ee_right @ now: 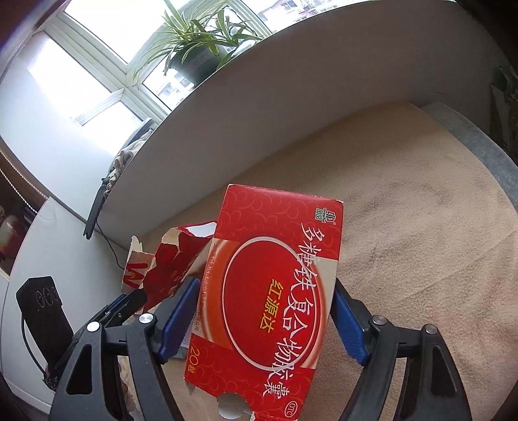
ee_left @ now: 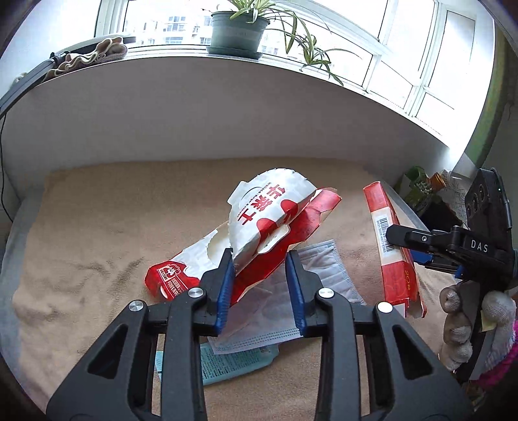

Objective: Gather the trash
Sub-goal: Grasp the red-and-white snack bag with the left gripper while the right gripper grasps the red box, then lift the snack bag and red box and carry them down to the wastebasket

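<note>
A torn red-and-white food carton [ee_left: 259,226] lies on the beige cloth in the left wrist view. My left gripper [ee_left: 260,281] has its blue pads on either side of the carton's lower edge and appears to pinch it. The carton also shows in the right wrist view [ee_right: 168,265]. My right gripper [ee_right: 265,320] is shut on a flat red medicine box [ee_right: 275,291] and holds it upright. That box [ee_left: 393,249] and the right gripper [ee_left: 404,239] show at the right of the left wrist view. A white face mask [ee_left: 278,311] and a teal packet [ee_left: 233,362] lie under the carton.
The beige cloth [ee_left: 97,259] covers a grey-edged surface against a white wall under a windowsill with a potted plant [ee_left: 239,29]. A folded cloth [ee_left: 87,58] lies on the sill. Small items [ee_left: 424,191] sit at the far right. A black cable [ee_right: 110,246] hangs at the left.
</note>
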`<control>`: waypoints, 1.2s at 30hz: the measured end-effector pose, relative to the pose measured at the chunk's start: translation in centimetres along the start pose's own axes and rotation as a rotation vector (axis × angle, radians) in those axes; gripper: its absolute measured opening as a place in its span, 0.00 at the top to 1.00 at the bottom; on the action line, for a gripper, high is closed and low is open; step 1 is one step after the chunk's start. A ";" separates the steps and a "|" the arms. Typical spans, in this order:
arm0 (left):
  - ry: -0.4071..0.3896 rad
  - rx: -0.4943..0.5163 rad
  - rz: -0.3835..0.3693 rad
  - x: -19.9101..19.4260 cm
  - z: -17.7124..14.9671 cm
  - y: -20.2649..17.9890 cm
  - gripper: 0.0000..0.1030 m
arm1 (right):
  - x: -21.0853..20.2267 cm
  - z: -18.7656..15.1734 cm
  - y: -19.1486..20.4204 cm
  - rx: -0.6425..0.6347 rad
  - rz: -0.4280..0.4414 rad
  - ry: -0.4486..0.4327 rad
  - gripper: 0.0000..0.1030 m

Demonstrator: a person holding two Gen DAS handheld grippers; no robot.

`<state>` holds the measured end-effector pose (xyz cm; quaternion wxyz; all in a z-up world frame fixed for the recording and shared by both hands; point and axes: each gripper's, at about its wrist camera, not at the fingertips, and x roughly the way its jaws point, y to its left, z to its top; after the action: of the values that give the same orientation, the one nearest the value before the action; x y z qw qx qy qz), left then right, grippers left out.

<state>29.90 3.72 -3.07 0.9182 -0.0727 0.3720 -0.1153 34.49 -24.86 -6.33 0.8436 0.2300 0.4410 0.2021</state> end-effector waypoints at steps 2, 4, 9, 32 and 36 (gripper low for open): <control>-0.001 0.014 0.020 -0.3 0.0 0.1 0.71 | -0.7 -0.3 0.2 -0.018 0.000 -0.007 0.22; -0.001 0.001 0.030 -0.4 -0.1 0.1 0.71 | -1.2 -0.4 0.6 -0.027 0.004 -0.012 0.22; -0.059 -0.024 0.002 -1.8 0.3 -1.0 0.92 | -3.0 -0.7 1.6 -0.068 0.022 -0.041 0.22; -0.171 -0.059 -0.044 -12.5 -2.8 -2.2 0.94 | -10.3 -5.9 4.9 -0.270 0.097 -0.065 0.22; -0.176 -0.042 -0.045 -14.9 -5.1 -3.7 0.94 | -11.4 -8.0 5.2 -0.301 0.103 -0.053 0.22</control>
<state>15.36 3.90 4.06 0.9427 -0.1103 0.2906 -0.1210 21.01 -25.13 0.03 0.8684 0.1288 0.3708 0.3028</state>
